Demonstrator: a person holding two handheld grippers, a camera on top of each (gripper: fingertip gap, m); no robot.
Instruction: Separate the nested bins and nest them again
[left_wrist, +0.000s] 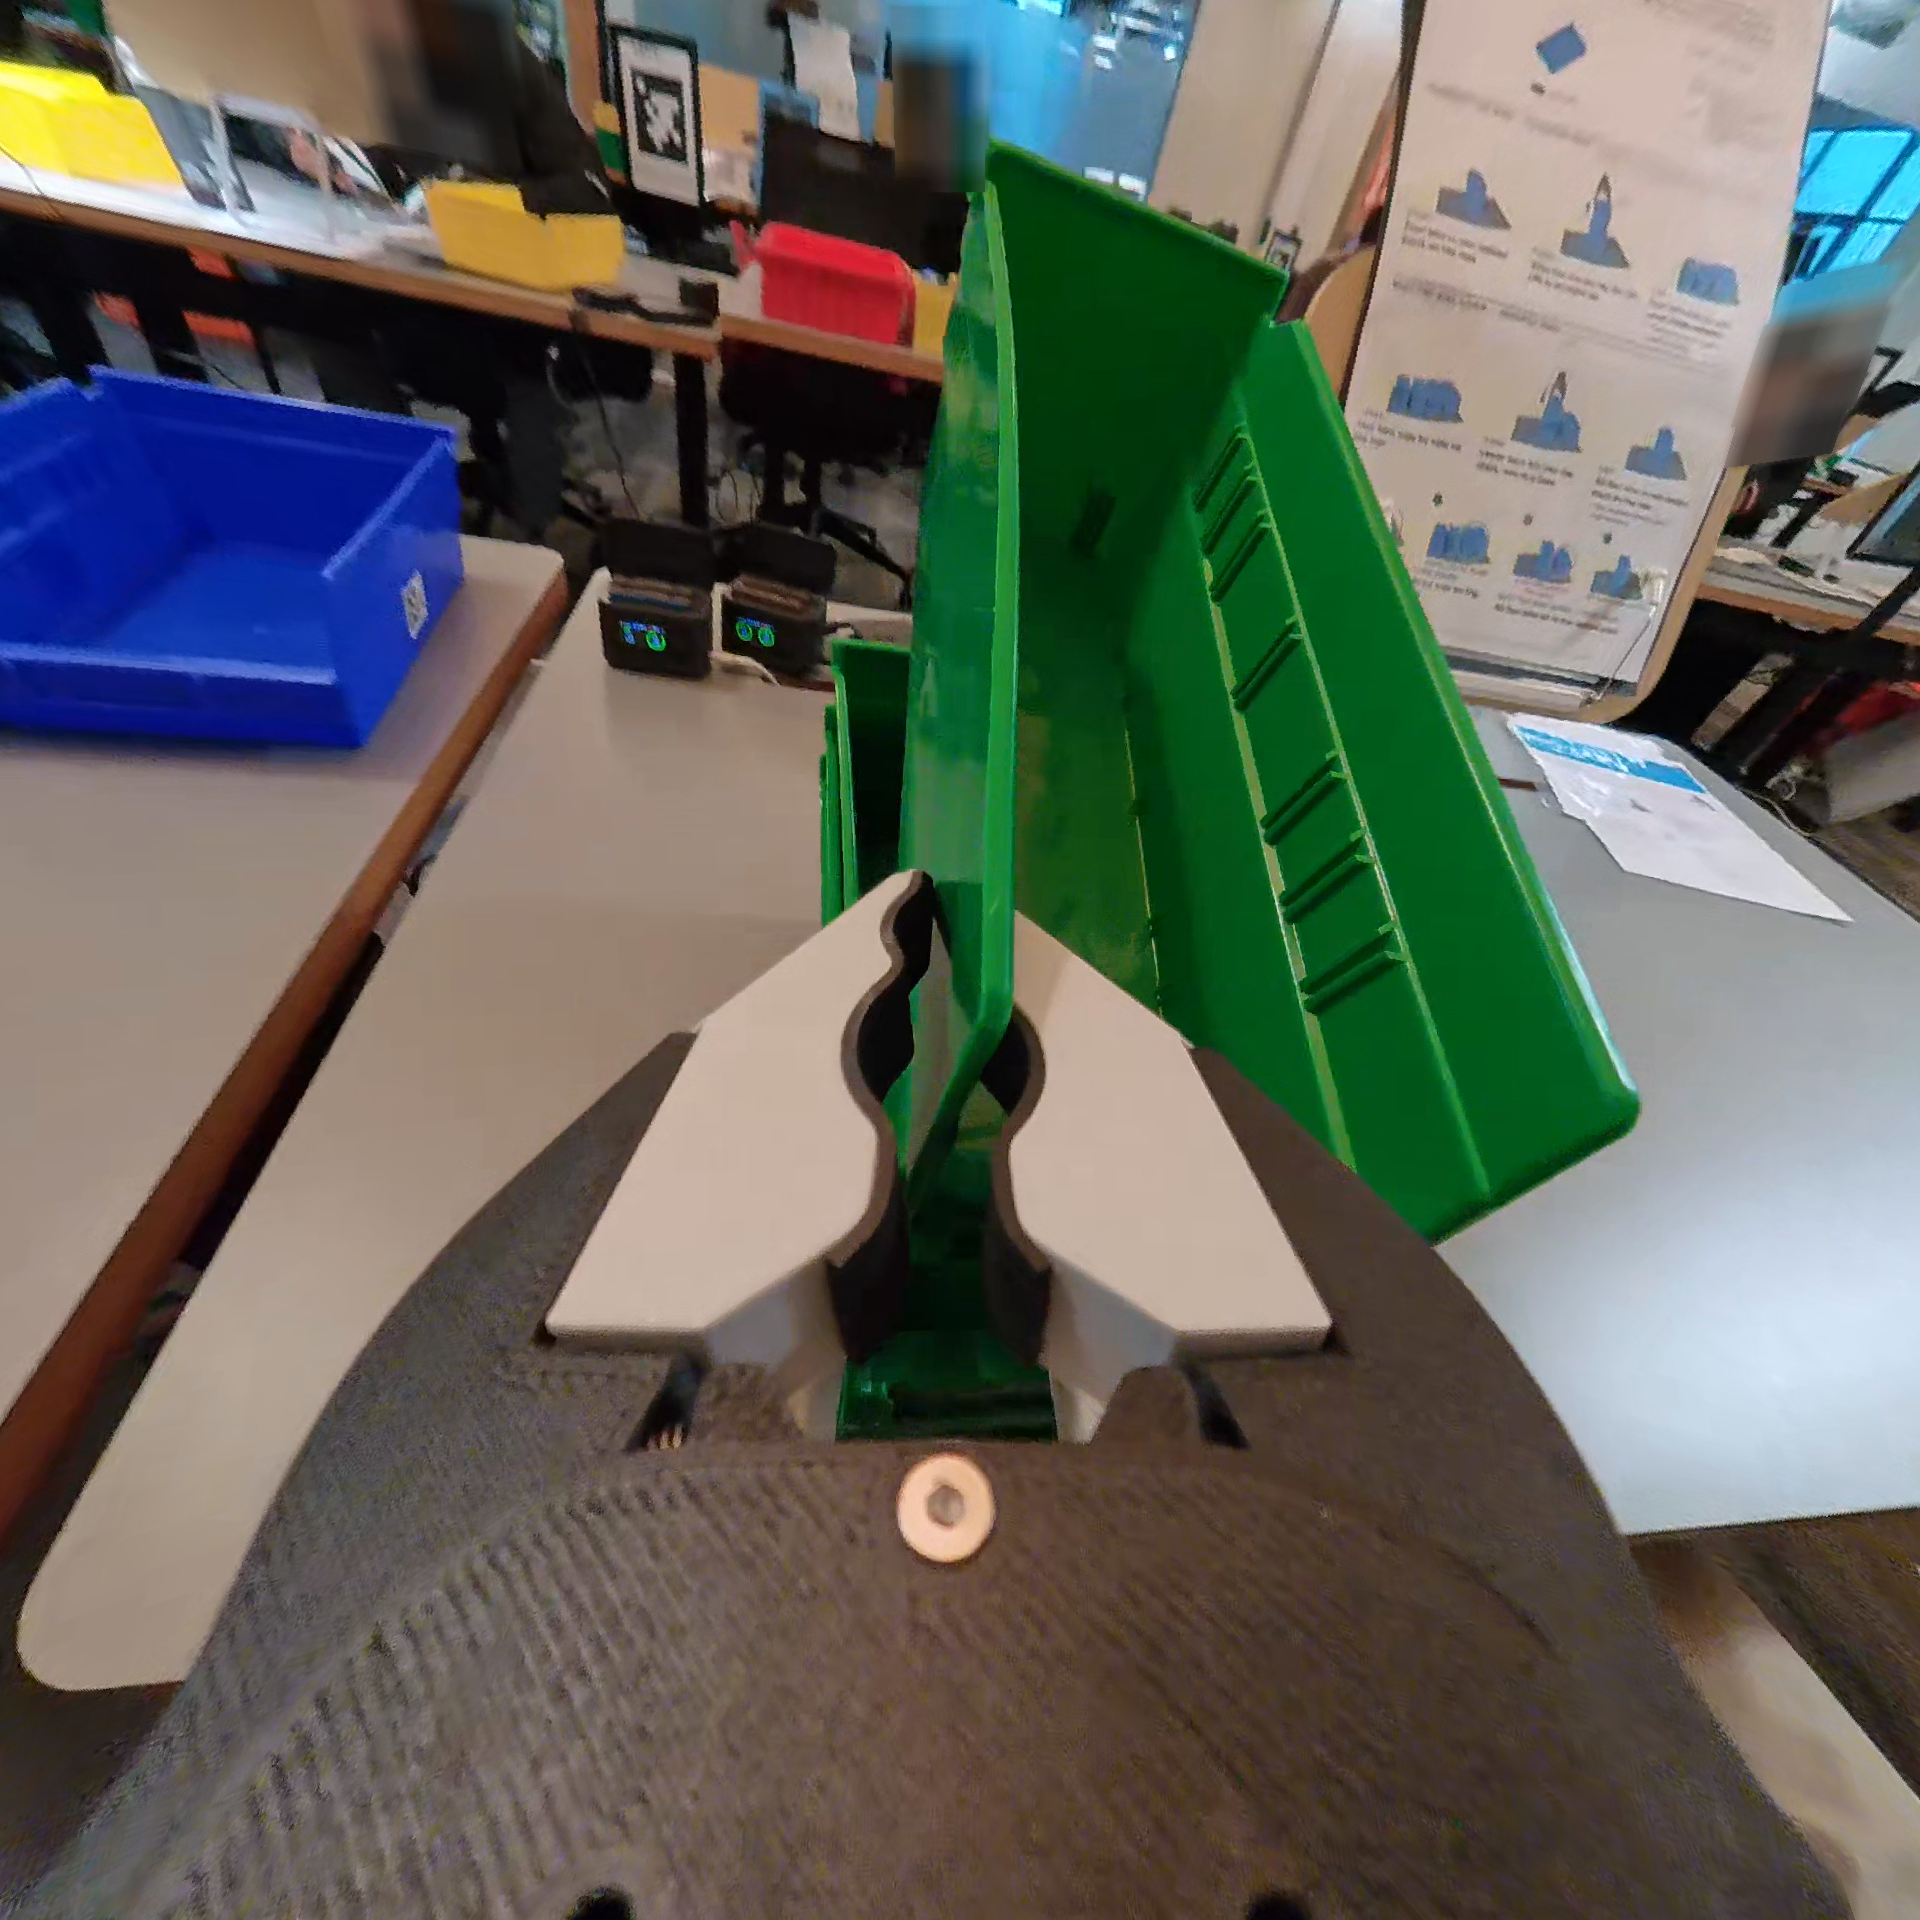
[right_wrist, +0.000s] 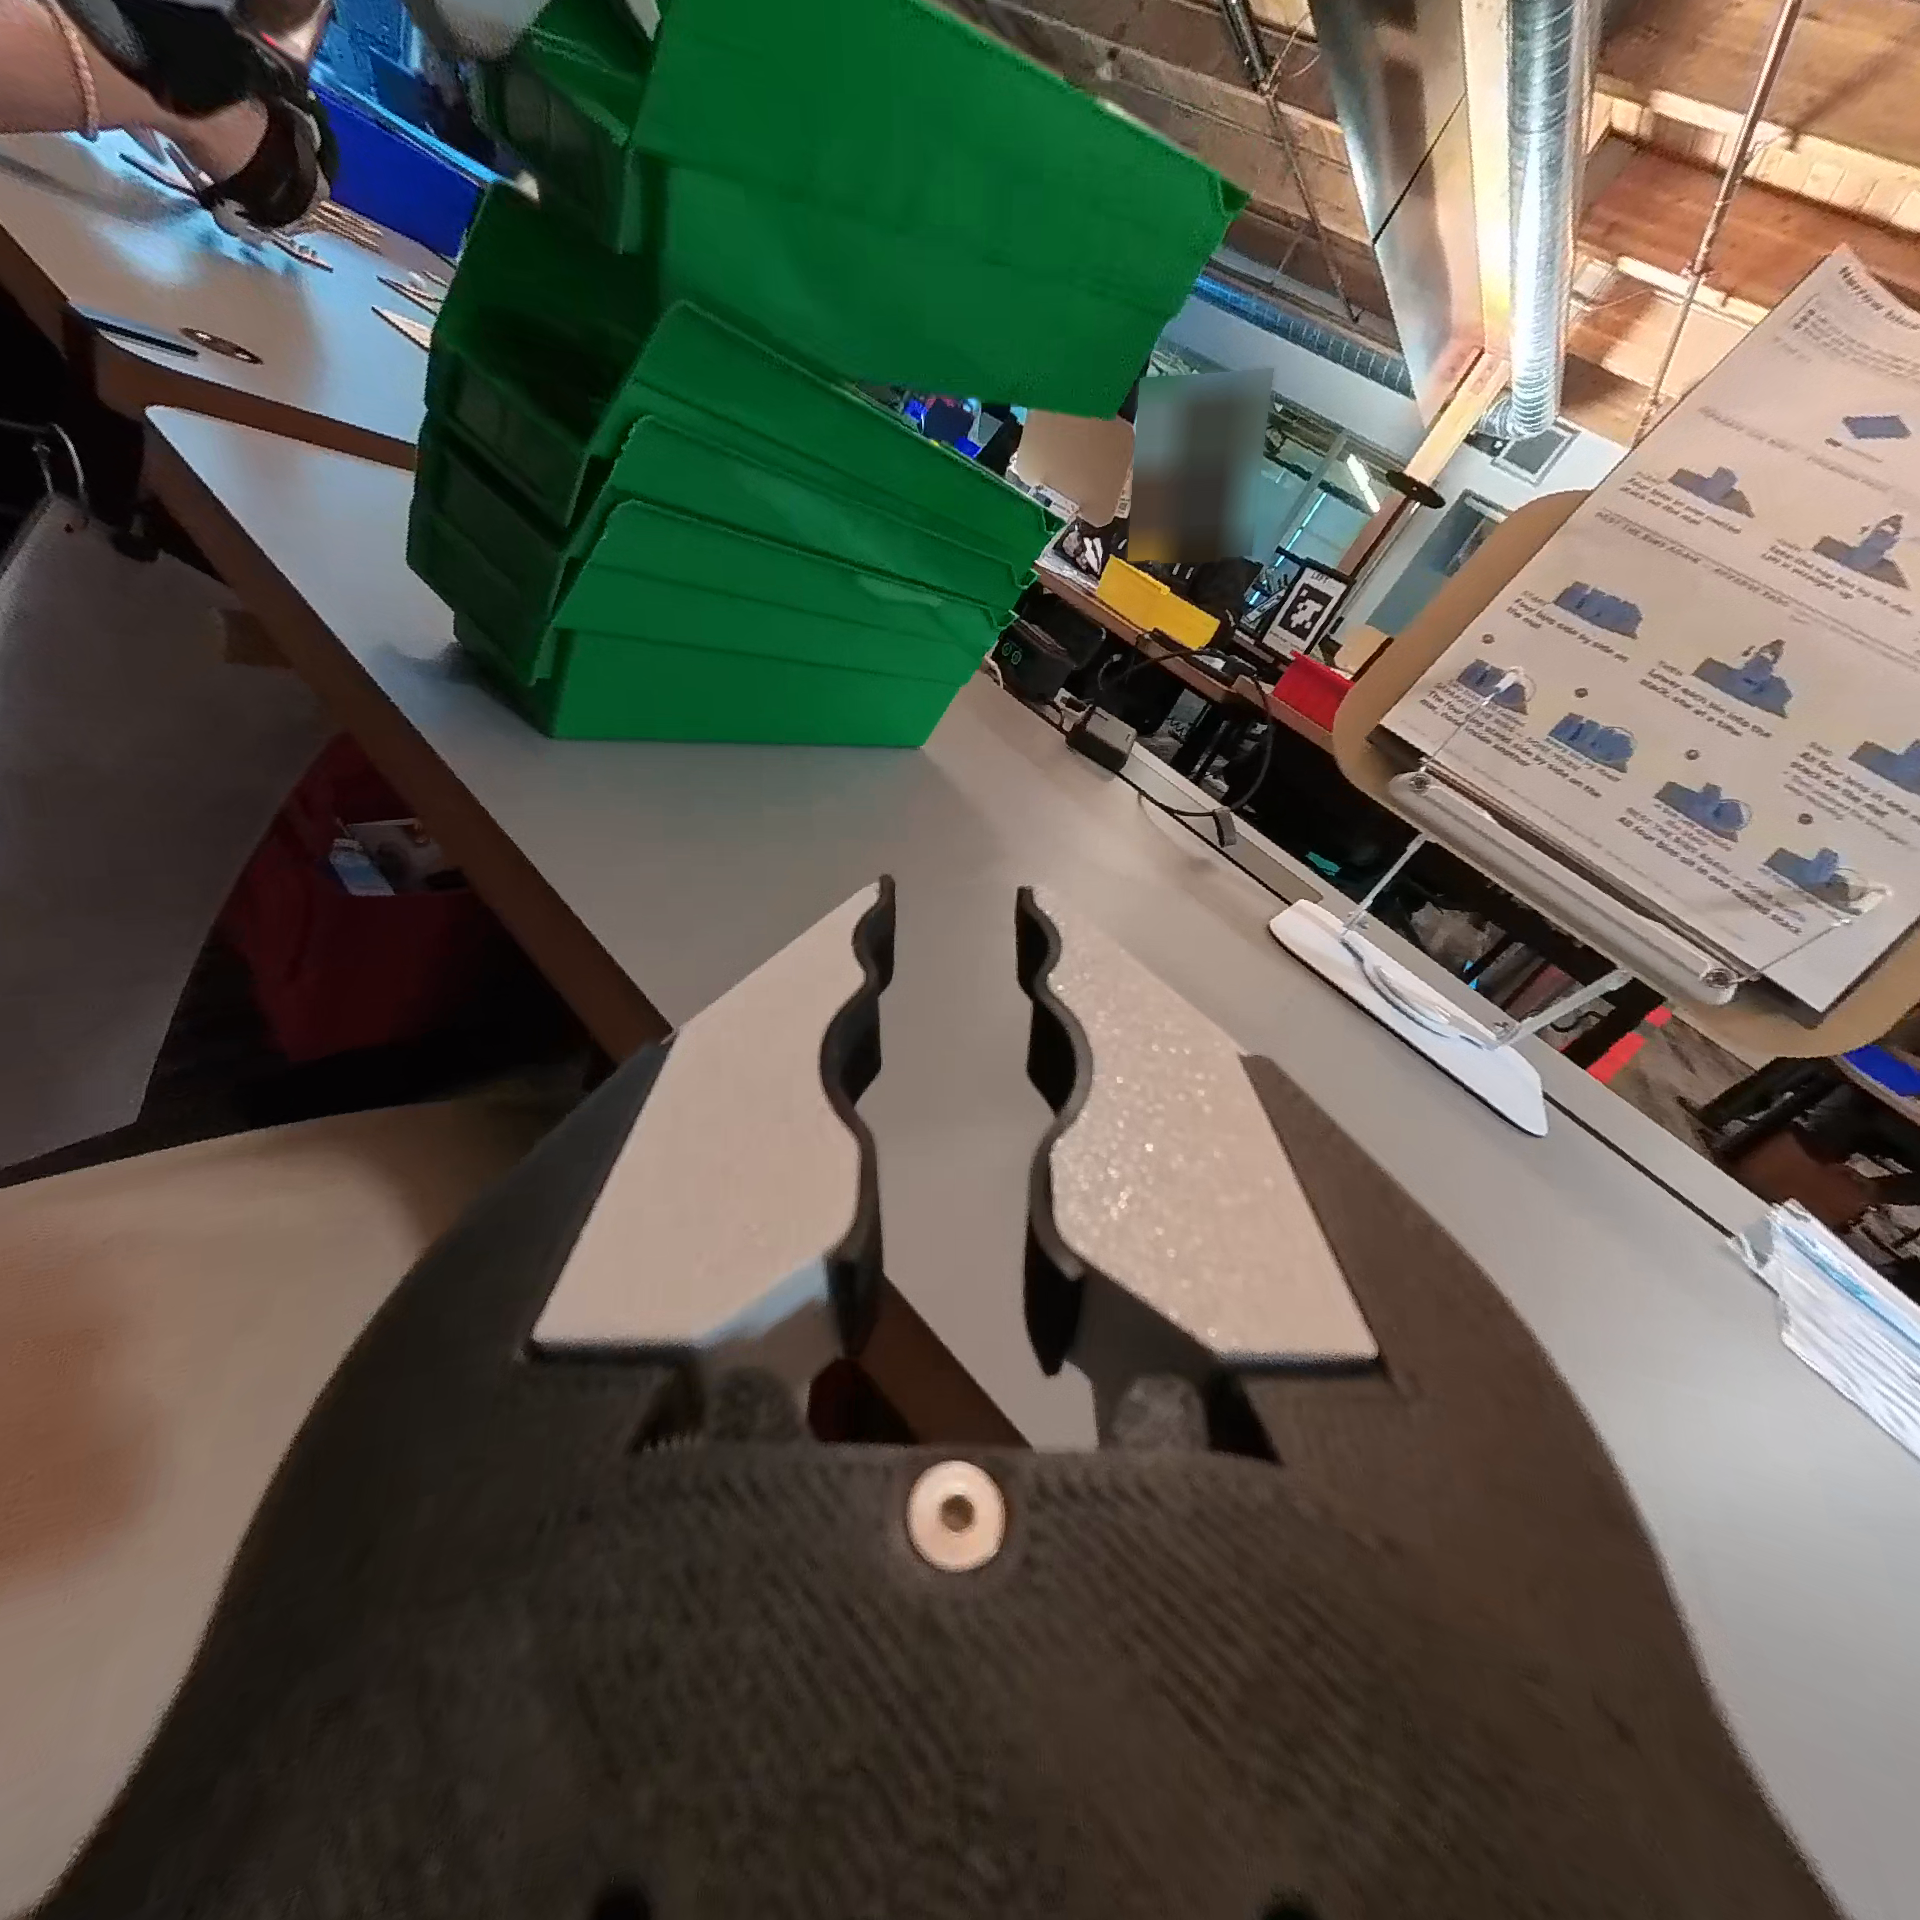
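Note:
My left gripper (left_wrist: 961, 935) is shut on the side wall of a long green bin (left_wrist: 1299, 748) and holds it tilted, lifted above the grey table. In the right wrist view the same top green bin (right_wrist: 914, 208) hangs tilted above a nested stack of green bins (right_wrist: 727, 582) that stands on the table. A corner of that stack (left_wrist: 847, 769) shows behind the held bin in the left wrist view. My right gripper (right_wrist: 954, 914) is open and empty, low over the table, well short of the stack.
A blue bin (left_wrist: 208, 561) sits on the neighbouring table at the left. An instruction board on a stand (right_wrist: 1683, 665) is at the right, with papers (right_wrist: 1839, 1320) near the right table edge. A person's gloved hand (right_wrist: 239, 125) is at the far left. Two small black devices (left_wrist: 707, 613) stand behind.

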